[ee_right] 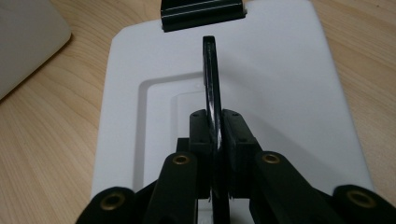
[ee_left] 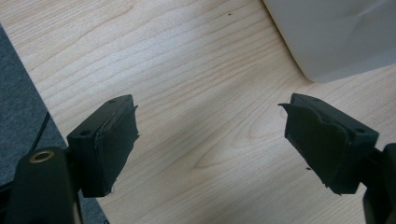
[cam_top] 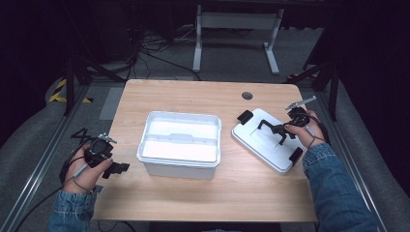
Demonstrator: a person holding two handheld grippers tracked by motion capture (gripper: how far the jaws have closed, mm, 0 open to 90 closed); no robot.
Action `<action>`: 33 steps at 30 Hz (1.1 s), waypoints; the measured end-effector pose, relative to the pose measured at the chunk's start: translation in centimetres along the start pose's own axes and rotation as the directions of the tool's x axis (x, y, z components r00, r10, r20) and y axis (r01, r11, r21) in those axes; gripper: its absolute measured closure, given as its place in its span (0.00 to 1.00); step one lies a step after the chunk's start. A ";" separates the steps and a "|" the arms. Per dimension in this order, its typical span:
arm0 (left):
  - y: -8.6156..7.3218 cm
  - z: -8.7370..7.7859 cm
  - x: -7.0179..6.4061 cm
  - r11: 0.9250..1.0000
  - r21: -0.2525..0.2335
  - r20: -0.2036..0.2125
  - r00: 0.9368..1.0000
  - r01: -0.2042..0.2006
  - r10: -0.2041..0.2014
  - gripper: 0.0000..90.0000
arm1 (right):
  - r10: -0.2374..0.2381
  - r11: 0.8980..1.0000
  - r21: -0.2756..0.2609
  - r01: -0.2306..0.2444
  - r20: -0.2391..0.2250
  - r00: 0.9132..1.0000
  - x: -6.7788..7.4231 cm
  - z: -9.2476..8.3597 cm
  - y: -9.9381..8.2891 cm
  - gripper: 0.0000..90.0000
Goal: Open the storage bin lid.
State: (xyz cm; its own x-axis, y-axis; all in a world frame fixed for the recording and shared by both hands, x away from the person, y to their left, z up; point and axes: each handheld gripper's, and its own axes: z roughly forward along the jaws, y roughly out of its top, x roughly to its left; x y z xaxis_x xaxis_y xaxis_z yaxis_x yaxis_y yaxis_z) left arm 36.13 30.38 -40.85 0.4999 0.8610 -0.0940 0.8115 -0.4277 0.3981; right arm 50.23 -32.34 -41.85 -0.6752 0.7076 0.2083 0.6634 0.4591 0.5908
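Black handle (ee_right: 212, 88) of the white lid (ee_right: 289, 107) sits pinched in the right tongs (ee_right: 215, 135), seemingly for lifting toward the open bin (cam_top: 180, 143), while the left tongs (ee_left: 210, 140) gape empty over the surface (ee_left: 196, 93).

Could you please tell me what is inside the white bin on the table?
The bin looks empty: the high view shows a bare white floor and a moulded ledge inside. The strip of floor behind its near wall is hidden. Its lid lies beside it.

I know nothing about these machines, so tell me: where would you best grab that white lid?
By its raised black handle, from above. It stands up from the flat lid as a thin bar, and the right gripper is already shut on it; the lid's edges lie flush on the table.
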 end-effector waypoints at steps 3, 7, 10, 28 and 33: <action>0.0 0.0 0.0 1.000 -0.002 -0.003 1.000 -0.002 0.002 0.20 | 0.014 1.000 0.002 -0.014 0.010 1.000 -0.2 0.0 0.0 0.91; 0.1 0.0 0.0 1.000 -0.002 0.000 1.000 -0.002 0.002 0.20 | 0.024 0.999 -0.024 -0.023 0.054 0.998 -0.5 -0.2 -0.1 0.79; 0.2 0.0 0.0 1.000 -0.002 0.006 1.000 -0.003 0.003 0.20 | 0.023 0.999 -0.034 -0.021 0.075 0.997 -0.6 -0.3 -0.2 0.72; 0.3 0.2 -0.2 1.000 0.003 0.009 1.000 -0.009 0.009 0.20 | -0.044 0.988 -0.145 0.060 0.106 0.993 2.8 -3.3 1.0 0.57; 0.1 0.1 -0.2 1.000 0.007 0.001 1.000 -0.009 0.009 0.20 | -0.074 0.983 -0.163 0.086 0.080 0.994 4.6 -4.0 1.3 0.56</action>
State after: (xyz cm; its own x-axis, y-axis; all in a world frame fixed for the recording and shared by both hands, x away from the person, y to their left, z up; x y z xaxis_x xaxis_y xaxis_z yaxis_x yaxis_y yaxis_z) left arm 36.14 30.15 -40.87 0.5072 0.8570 -0.0909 0.8091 -0.4371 0.3929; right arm 46.66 -30.63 -37.04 -0.6943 0.7126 0.1009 0.5415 0.4249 0.7254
